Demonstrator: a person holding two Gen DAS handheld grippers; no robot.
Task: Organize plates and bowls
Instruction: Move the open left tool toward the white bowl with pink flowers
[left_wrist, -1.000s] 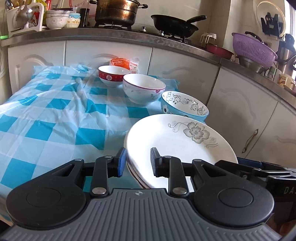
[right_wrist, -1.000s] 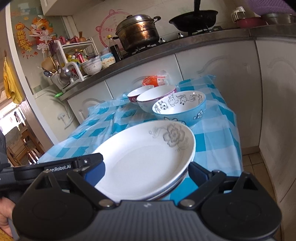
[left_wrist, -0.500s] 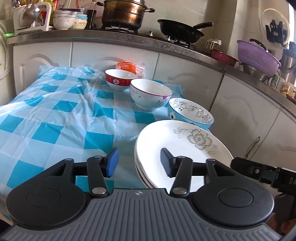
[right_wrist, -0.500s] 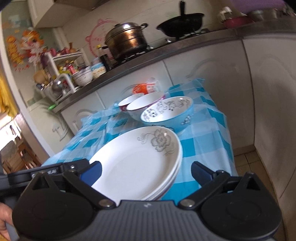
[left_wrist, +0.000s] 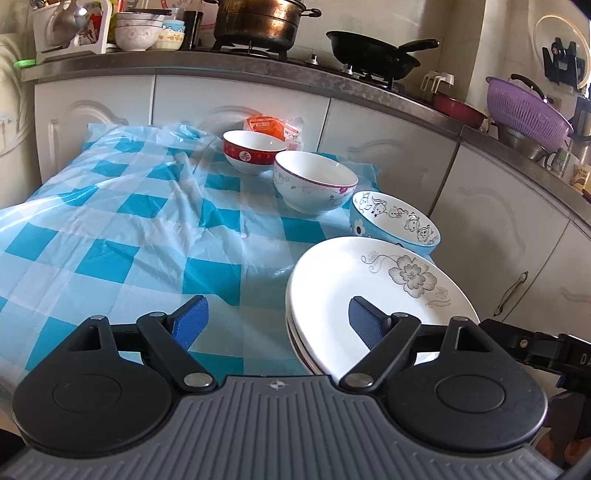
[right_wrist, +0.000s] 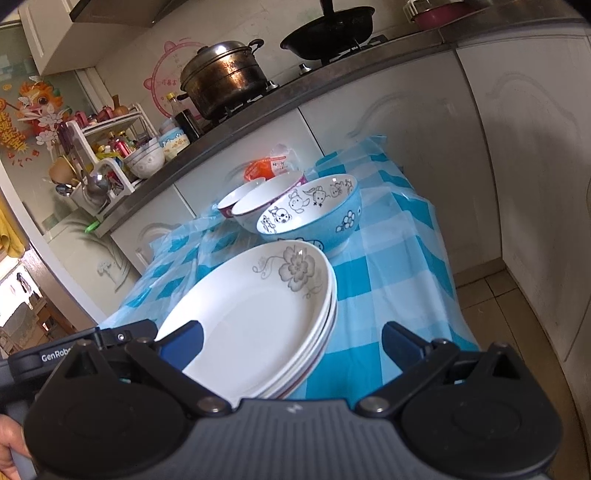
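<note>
Plates (left_wrist: 373, 291), stacked near the table's (left_wrist: 122, 229) right edge, could slide off if my opening left gripper (left_wrist: 277, 317) or wide-open right gripper (right_wrist: 291, 341) nudged them.

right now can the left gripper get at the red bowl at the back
Probably yes. The left gripper is opening with nothing between its pads, and the checked cloth ahead lies bare up to the red bowl. The white bowl and plates sit off to the right.

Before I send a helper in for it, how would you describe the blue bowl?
On the checked tablecloth below the stove counter, three bowls stand in a row. The blue bowl is the one nearest the plate stack. Only it has a blue outside and cartoon animals inside.
</note>
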